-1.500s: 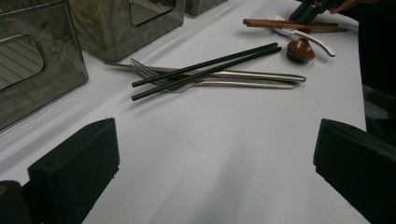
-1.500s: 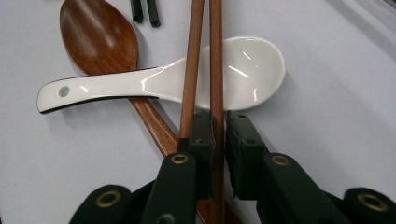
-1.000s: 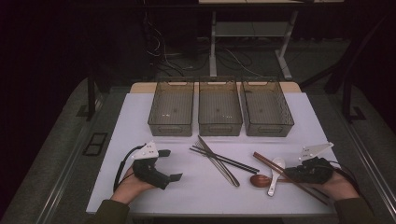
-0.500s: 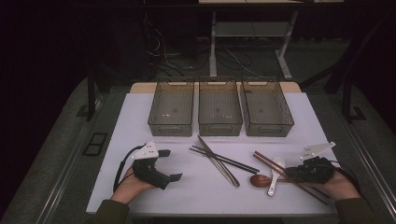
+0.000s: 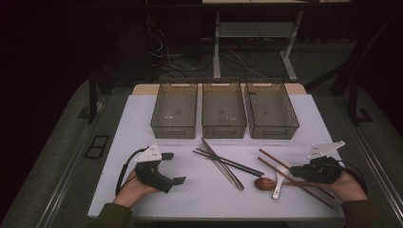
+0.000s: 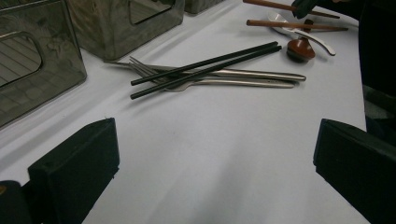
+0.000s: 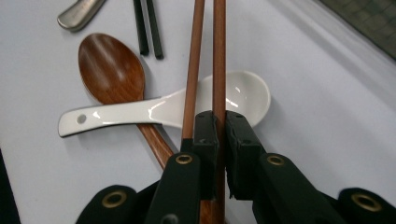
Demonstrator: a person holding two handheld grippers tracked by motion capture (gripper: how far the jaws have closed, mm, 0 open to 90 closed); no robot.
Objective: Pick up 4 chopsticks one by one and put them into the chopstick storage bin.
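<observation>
Right gripper (image 7: 219,135) clamped on one brown chopstick (image 7: 219,56), white spoon (image 7: 163,109) beneath, left gripper (image 6: 215,163) wide open, empty, lower left, white table (image 5: 190,194), dark room.

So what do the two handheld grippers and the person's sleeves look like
Both the left gripper and the right gripper are black, each with a pale three-cornered plate on top and a dark trailing cable. Close up, the blocky black jaws sit on arms with brass-coloured rivets. The sleeves are dark olive green.
</observation>
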